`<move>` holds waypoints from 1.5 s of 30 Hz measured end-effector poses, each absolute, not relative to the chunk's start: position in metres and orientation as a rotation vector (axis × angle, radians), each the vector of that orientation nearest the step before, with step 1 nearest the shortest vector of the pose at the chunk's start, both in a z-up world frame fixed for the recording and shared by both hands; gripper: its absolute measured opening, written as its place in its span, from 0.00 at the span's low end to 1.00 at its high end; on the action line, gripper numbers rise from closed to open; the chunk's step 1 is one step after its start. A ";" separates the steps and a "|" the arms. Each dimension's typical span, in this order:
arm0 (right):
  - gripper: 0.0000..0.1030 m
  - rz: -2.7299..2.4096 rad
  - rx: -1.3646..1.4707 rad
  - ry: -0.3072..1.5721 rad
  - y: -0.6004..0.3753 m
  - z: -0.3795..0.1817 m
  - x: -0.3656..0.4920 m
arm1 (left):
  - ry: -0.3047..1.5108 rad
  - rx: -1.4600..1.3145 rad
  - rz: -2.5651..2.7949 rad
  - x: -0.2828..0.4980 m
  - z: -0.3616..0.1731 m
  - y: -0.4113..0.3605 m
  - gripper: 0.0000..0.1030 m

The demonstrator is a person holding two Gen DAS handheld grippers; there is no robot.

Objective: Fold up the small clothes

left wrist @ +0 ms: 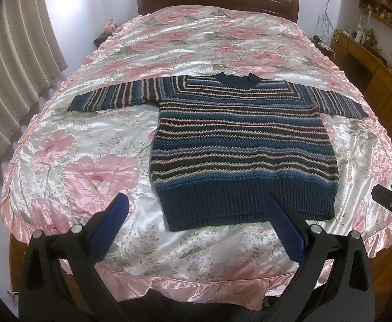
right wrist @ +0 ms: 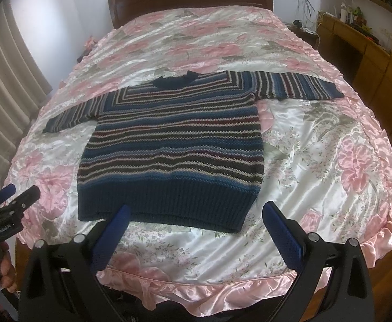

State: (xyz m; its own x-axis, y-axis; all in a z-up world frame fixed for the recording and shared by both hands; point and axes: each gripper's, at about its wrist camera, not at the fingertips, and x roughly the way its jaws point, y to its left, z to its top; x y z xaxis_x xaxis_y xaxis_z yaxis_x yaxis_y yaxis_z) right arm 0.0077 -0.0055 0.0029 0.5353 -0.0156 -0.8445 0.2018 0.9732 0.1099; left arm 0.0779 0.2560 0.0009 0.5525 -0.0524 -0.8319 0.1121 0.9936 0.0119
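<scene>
Lying flat at centre frame in the left wrist view, one striped sweater (left wrist: pixel 236 145) rests on the bed (left wrist: pixel 94 139), sleeves spread; the left hand-held gripper (left wrist: pixel 193 221) hangs released above its hem. Right wrist view: right hand-held gripper (right wrist: pixel 194 224) likewise spread, empty. Soft, limp knit; pinch a cuff or hem corner.

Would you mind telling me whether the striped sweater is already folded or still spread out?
Spread out. The striped sweater lies flat on the bedspread, both sleeves extended sideways, hem unfolded.
</scene>
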 end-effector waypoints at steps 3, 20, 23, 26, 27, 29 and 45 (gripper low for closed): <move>0.96 -0.126 0.205 1.001 -0.005 0.003 0.008 | 0.979 0.067 -0.098 0.078 0.002 0.254 0.97; 0.96 -0.124 0.207 1.005 -0.004 0.000 0.009 | 0.978 0.070 -0.092 0.079 -0.003 0.256 0.97; 0.96 -0.122 0.205 1.011 -0.003 -0.002 0.011 | 0.978 0.070 -0.091 0.079 -0.003 0.256 0.97; 0.96 -0.123 0.206 1.011 -0.005 -0.005 0.014 | 0.976 0.068 -0.092 0.080 -0.005 0.256 0.97; 0.96 -0.118 0.210 1.008 -0.005 -0.005 0.015 | 0.978 0.069 -0.092 0.081 -0.006 0.257 0.97; 0.96 -0.103 0.232 0.999 -0.008 -0.008 0.017 | 0.990 0.073 -0.090 0.084 -0.012 0.258 0.97; 0.96 -0.358 0.241 1.124 -0.202 -0.040 0.148 | 1.045 0.107 -0.088 0.224 -0.047 0.173 0.97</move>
